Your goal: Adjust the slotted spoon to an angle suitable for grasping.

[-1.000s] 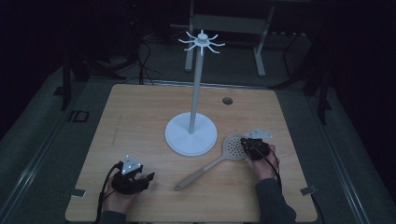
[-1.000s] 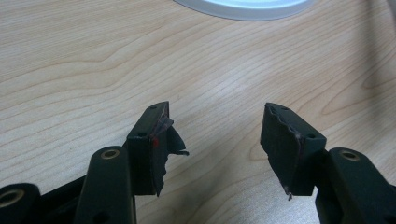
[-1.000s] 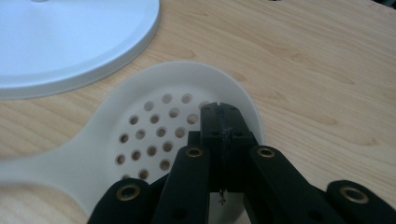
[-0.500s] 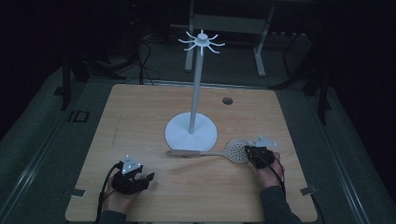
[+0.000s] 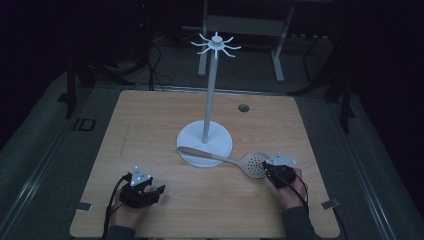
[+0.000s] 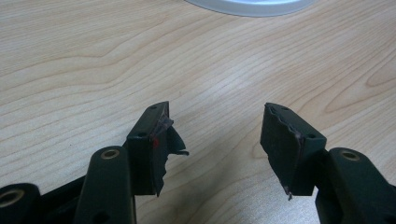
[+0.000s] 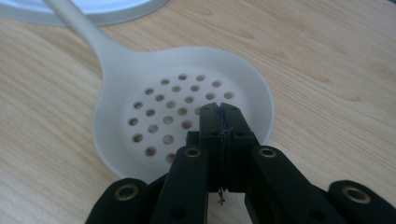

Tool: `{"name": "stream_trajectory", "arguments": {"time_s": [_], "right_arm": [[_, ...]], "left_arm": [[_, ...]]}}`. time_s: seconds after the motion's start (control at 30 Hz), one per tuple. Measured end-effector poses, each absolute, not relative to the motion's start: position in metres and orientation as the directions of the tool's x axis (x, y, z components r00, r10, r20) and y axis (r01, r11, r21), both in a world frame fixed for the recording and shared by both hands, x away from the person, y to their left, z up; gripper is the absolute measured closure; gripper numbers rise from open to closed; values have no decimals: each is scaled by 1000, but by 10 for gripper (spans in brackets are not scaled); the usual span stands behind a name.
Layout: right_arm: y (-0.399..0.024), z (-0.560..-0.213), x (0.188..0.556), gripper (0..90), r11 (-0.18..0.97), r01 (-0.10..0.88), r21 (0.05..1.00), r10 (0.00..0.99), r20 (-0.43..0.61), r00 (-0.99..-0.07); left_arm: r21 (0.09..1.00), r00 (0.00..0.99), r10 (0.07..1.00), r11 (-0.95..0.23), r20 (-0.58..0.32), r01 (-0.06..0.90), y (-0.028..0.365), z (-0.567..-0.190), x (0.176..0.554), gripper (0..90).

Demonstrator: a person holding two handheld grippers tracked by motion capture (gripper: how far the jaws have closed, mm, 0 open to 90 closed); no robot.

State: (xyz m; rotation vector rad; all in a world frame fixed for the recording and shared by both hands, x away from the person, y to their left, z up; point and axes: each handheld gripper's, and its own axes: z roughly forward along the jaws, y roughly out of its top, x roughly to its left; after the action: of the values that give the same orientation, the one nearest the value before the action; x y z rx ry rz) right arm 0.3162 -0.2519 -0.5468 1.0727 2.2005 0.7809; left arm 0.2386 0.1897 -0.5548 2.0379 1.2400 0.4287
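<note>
- Dim room surrounds a light wooden table (image 5: 150,125), with dark cables on the floor beyond its far edge and a small round hole (image 5: 243,107) in the top toward 1 o'clock.
- At the table's centre stands a white rack stand (image 5: 209,100), a round base with a tall thin pole topped by a ring of curved hooks.
- A pale slotted spoon (image 5: 240,161) lies across the table at about 4 o'clock from the stand, its handle end resting over the near edge of the round base, its perforated bowl pointing toward the person's right hand.
- The right gripper (image 5: 276,171), held in a hand at the table's 4 o'clock corner, sits just beside the bowl; in the right gripper view its jaws are pressed fully together, tips over the spoon's near rim (image 7: 187,116), and whether they pinch that rim or merely hover above it cannot be told.
- The left gripper (image 5: 142,187), held at 7 o'clock, rests low over bare wood; in the left gripper view its jaws stand wide apart with nothing between them, and the edge of the stand's base (image 6: 247,5) shows at 12 o'clock.
</note>
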Motion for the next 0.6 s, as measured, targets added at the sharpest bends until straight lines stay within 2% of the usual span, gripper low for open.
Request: {"name": "stream_trajectory", "arguments": {"time_s": [0.37, 0.6], "right_arm": [[-245, -537, 311, 864, 525, 484, 700, 811, -241, -533], [-244, -527, 317, 837, 508, 454, 732, 797, -200, -569]], "left_arm": [[712, 484, 872, -291, -78, 639, 190, -555, 238, 431], [712, 482, 872, -289, -80, 640, 190, -555, 239, 432]]}}
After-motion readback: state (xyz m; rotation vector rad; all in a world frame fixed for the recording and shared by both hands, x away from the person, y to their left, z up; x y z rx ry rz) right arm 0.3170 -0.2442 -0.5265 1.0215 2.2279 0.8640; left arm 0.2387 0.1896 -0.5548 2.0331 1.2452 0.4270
